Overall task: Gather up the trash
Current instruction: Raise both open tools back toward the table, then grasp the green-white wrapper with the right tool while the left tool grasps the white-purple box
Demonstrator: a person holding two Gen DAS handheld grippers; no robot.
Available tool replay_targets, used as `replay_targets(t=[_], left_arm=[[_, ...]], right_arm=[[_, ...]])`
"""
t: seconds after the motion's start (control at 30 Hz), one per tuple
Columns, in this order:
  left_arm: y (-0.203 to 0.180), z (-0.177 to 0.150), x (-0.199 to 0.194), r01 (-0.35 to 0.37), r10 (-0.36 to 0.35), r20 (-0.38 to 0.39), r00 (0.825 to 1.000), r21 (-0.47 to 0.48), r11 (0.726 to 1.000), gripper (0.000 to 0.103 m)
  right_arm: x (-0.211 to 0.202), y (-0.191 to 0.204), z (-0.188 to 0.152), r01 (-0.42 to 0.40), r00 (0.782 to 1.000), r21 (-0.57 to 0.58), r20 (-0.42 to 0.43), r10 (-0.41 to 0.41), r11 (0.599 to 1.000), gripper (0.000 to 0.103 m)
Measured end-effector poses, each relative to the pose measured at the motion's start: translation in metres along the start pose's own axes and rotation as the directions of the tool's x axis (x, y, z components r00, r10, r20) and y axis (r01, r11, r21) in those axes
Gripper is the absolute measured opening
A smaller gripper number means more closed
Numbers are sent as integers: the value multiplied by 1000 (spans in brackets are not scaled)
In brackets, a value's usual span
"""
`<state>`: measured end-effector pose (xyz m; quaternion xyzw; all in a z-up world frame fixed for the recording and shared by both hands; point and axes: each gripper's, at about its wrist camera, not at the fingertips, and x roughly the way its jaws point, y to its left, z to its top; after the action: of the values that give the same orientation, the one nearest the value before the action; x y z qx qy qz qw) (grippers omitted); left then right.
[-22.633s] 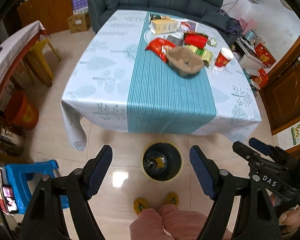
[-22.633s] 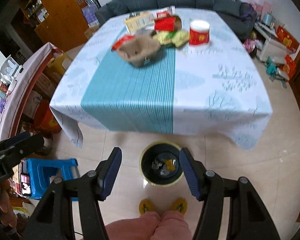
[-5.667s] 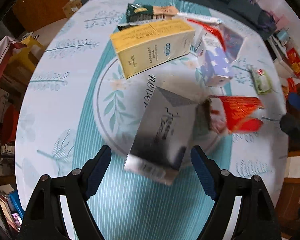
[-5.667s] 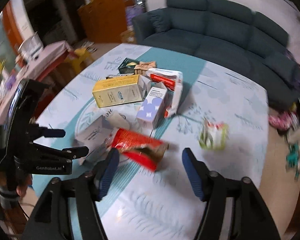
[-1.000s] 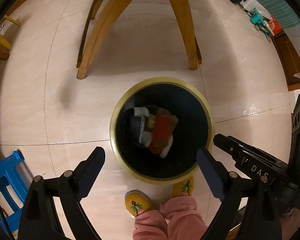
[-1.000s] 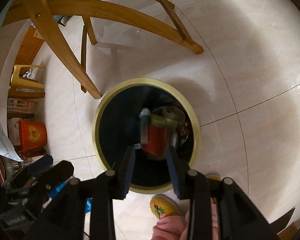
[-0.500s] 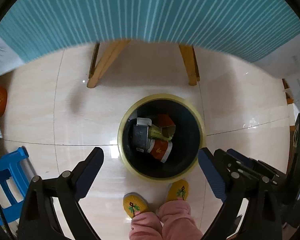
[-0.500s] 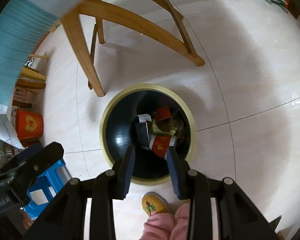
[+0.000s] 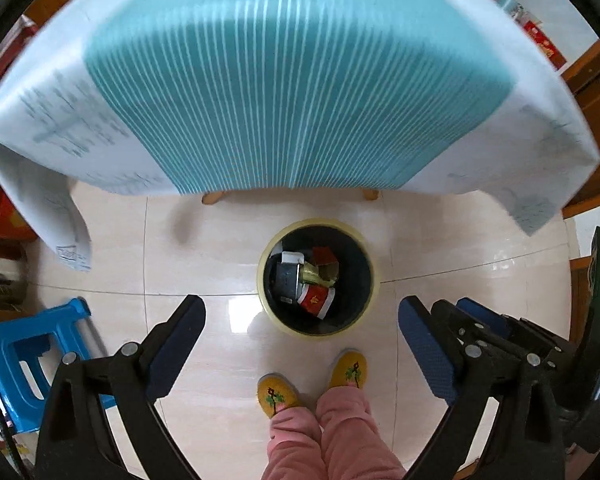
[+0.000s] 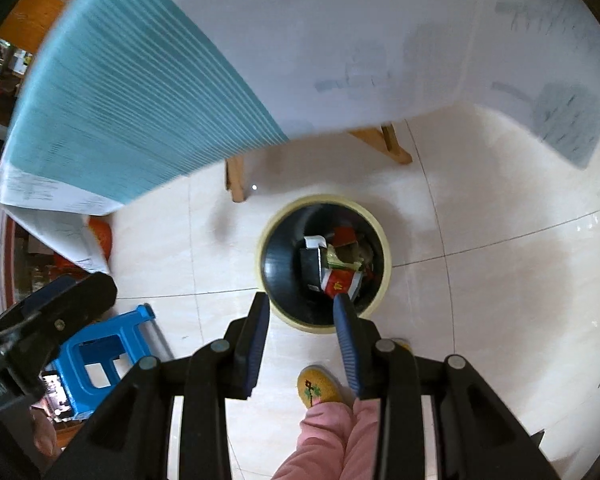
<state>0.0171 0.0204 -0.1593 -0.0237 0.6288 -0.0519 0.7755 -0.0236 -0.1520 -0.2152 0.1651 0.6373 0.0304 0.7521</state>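
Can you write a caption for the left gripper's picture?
Open left gripper above a round yellow-rimmed black trash bin holding boxes and wrappers.

The round yellow-rimmed black waste bin [image 9: 318,276] stands on the floor just before the cloth-covered bench [image 9: 292,80]. Crumpled packaging trash [image 9: 306,280] lies in the bin. The blue plastic stool [image 9: 20,356] stands well left of the bin.

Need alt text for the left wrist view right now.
Open, empty left claw above a yellow-rimmed bin on tile floor, holding red and silver packaging. The tablecloth fills the top; a blue stool sits left.
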Motion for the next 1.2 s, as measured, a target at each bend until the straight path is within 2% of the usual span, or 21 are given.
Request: replay_targets(t=[0.27, 0.4, 0.6, 0.83, 0.93, 1.1, 1.2], left_arm=[[-2, 8, -86, 14, -13, 81, 997, -16, 1000, 96], [-2, 12, -131, -10, 14, 139, 990, -26, 1000, 95], [-6, 25, -196, 22, -16, 205, 979, -28, 999, 91], [-20, 41, -244, 62, -68, 263, 962, 30, 998, 91], [-29, 48, -259, 49, -72, 293, 954, 83, 995, 91], [-39, 62, -285, 27, -80, 379, 922, 143, 989, 91], [-42, 74, -291, 14, -72, 404, 912, 145, 989, 91]], right_arm=[[-93, 19, -3, 11, 996, -32, 89, -9, 999, 33], [-138, 29, -4, 11, 991, -40, 134, -6, 999, 33], [-201, 47, -3, 15, 977, -59, 211, -2, 998, 33], [-258, 64, 7, 43, 939, -53, 344, -22, 998, 33], [-280, 74, 14, 69, 915, -65, 402, -37, 996, 33], [-308, 88, 27, 93, 883, -85, 468, -42, 992, 33], [-316, 91, 39, 102, 872, -96, 488, -42, 990, 33]])
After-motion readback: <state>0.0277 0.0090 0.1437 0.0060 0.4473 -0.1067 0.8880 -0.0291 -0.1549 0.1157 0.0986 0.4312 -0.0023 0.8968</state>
